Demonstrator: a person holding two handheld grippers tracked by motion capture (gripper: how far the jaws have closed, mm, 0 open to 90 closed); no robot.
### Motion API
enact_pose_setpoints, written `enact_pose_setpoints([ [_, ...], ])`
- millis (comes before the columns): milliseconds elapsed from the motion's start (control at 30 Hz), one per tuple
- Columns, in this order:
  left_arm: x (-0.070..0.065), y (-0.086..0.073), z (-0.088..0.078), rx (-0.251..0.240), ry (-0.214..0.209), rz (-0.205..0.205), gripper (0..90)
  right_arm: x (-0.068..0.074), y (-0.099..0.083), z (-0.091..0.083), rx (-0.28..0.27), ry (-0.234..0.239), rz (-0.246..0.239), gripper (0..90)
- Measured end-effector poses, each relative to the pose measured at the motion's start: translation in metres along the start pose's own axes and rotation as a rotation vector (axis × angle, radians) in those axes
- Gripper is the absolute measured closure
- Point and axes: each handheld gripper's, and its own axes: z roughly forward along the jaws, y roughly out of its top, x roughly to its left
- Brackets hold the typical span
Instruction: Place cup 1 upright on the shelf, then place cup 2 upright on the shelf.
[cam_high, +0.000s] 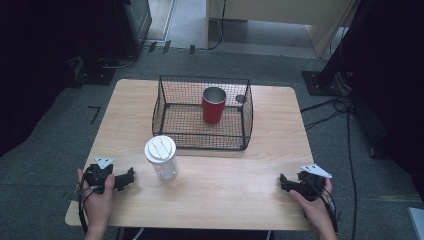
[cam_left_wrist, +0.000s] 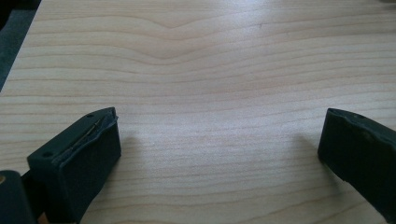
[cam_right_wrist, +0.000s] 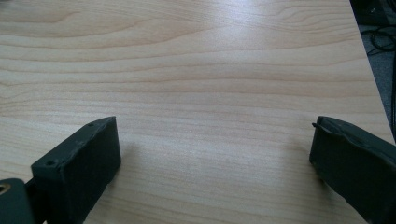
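a pale wooden table (cam_high: 260, 180) is seen; on it are set a black wire basket (cam_high: 170, 131) and a white-lidded clear jar (cam_high: 161, 157).

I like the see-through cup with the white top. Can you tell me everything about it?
The clear cup looks like plastic and has a round white lid with a small raised tab on top. It stands upright on the wooden table, just in front of the black wire basket, apart from it. Nothing touches it except the table. The lid is on, and I cannot tell if anything is inside.
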Motion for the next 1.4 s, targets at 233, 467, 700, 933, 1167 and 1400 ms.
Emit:
enact_pose_setpoints([
  [233,0.000,0.000,0.000,0.002,-0.005,0.006,0.0,0.000,0.000,0.000,0.001,-0.002,0.007,1.7],
  [467,0.000,-0.002,-0.002,0.001,-0.024,0.027,0.0,0.000,0.000,0.000,0.001,-0.003,0.006,1.8],
  [700,0.000,-0.008,-0.010,-0.006,-0.093,0.083,0.0,0.000,0.000,0.000,0.001,-0.003,0.006,1.7],
  [933,-0.012,-0.012,-0.028,-0.047,-0.156,0.159,0.0,0.000,0.000,0.000,0.001,-0.004,0.005,1.8],
  [1167,-0.026,-0.011,-0.045,-0.089,-0.286,0.181,0.0,0.000,0.000,0.000,0.002,-0.004,0.005,1.7],
  [1400,-0.040,-0.008,-0.048,-0.106,-0.308,0.193,0.0,0.000,0.000,0.000,0.002,-0.004,0.005,1.7],
])
